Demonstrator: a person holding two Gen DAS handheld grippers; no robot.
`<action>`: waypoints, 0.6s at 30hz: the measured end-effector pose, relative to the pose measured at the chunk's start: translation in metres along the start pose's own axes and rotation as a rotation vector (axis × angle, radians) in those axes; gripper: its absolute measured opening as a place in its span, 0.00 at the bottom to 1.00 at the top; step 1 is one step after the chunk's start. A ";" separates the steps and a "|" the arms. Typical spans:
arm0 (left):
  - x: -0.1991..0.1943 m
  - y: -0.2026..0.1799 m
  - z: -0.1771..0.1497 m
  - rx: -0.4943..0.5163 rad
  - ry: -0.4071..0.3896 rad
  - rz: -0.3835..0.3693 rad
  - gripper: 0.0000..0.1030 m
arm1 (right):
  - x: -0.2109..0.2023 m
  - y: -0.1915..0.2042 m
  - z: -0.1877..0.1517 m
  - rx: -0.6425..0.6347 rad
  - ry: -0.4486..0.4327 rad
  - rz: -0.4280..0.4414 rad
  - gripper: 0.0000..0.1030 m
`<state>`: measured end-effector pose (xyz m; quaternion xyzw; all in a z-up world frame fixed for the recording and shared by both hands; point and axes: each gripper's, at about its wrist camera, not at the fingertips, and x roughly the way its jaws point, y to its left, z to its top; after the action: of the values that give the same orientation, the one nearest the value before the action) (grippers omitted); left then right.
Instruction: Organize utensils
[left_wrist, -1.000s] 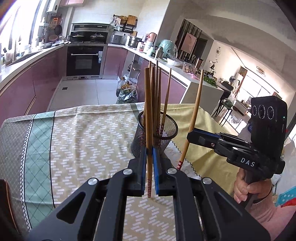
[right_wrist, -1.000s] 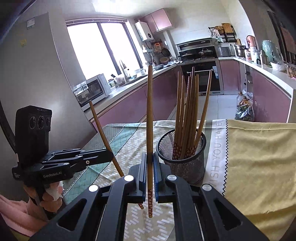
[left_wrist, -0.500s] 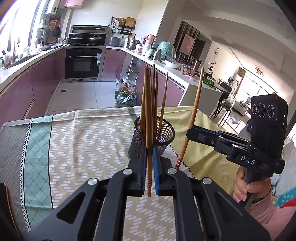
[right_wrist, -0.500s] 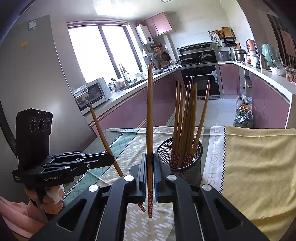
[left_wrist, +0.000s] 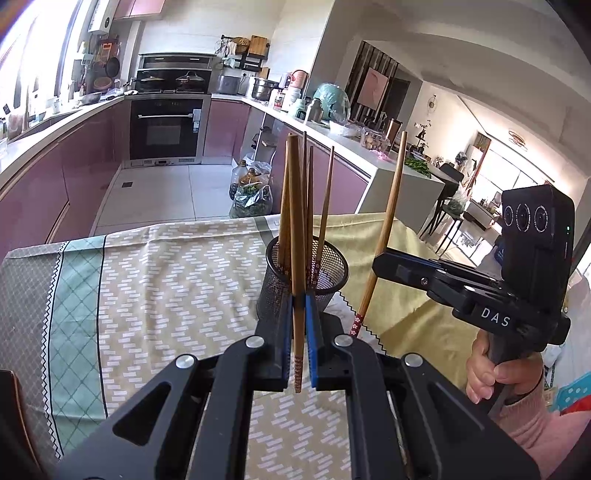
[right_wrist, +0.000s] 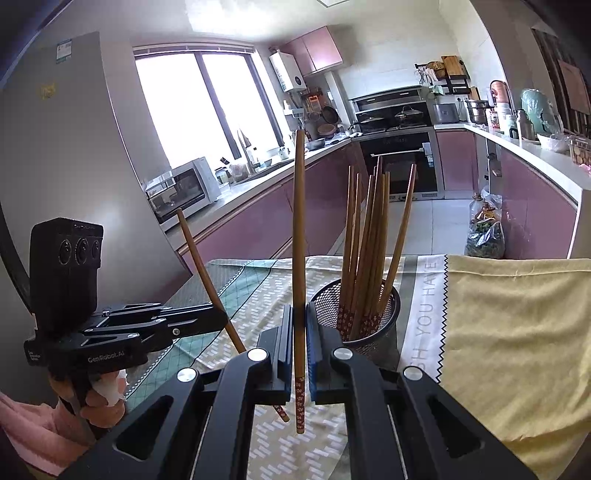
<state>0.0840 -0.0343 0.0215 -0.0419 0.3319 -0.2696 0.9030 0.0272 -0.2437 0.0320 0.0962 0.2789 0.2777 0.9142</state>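
Left wrist view: the left claw (left_wrist: 300, 332) is clamped on one wooden chopstick (left_wrist: 295, 229), held near upright with its patterned tip hanging below the pads. Just beyond it, at 12 o'clock, stands the black mesh holder (left_wrist: 334, 267) on the tabletop (left_wrist: 166, 288), with about four chopsticks showing inside; the held one hides part of the bunch, so the count is loose. At 3 o'clock the right claw (left_wrist: 380, 264) grips a second chopstick (left_wrist: 388, 221), tilted, beside the holder.

Right wrist view: the right claw (right_wrist: 299, 350) pinches its chopstick (right_wrist: 298, 240) upright. The mesh holder (right_wrist: 373, 325) sits at 1 o'clock, holding seven or so chopsticks (right_wrist: 365, 236), patterned ends down. At 9 o'clock the left claw (right_wrist: 218, 321) holds its slanted chopstick (right_wrist: 201, 258).

Judging from this, most of the sorting is done: two chopsticks, one per claw, are left to drop in, and no loose ones show on the cloth.
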 end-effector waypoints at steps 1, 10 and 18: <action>0.000 0.000 0.001 0.000 -0.001 0.000 0.07 | 0.001 0.001 0.001 0.001 -0.001 -0.001 0.06; -0.002 -0.001 0.005 0.009 -0.010 0.003 0.07 | 0.001 0.001 0.002 -0.004 -0.009 -0.003 0.06; -0.003 -0.003 0.006 0.016 -0.013 -0.003 0.07 | 0.001 0.001 0.003 -0.006 -0.015 -0.007 0.06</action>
<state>0.0848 -0.0359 0.0285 -0.0370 0.3239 -0.2733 0.9050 0.0290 -0.2420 0.0345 0.0946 0.2715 0.2746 0.9175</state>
